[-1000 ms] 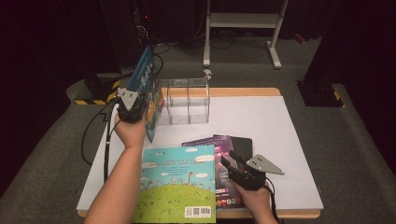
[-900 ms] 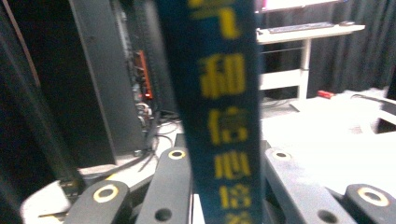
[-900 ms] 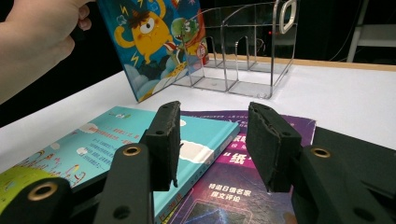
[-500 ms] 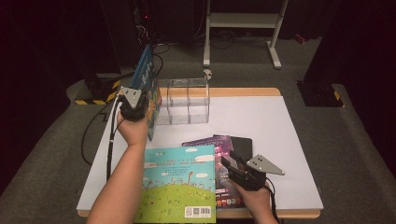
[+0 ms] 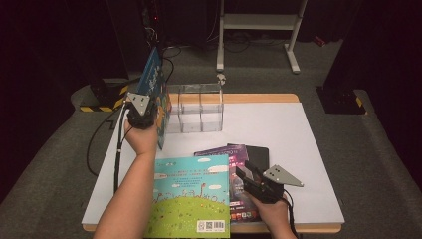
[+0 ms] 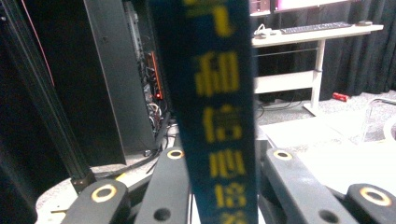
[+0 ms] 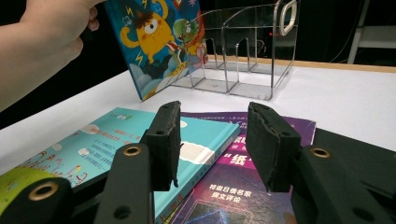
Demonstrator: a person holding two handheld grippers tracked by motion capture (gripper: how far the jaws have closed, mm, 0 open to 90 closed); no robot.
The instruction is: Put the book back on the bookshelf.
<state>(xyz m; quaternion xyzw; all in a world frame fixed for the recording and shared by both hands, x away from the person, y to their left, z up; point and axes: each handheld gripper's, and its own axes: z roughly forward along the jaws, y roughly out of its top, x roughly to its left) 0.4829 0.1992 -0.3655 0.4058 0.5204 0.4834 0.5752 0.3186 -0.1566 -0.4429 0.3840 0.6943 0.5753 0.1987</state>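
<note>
At the bottom of the high view, the right gripper (image 5: 247, 175) rests on the purple book (image 5: 234, 154) with its jaws partly open and nothing between them; the green book (image 5: 191, 194) lies just left. Farther back at left, the left gripper (image 5: 149, 112) clamps the blue book (image 5: 153, 79) upright by its spine beside the clear rack (image 5: 199, 107). The book's top is cut off in the left gripper view.
</note>
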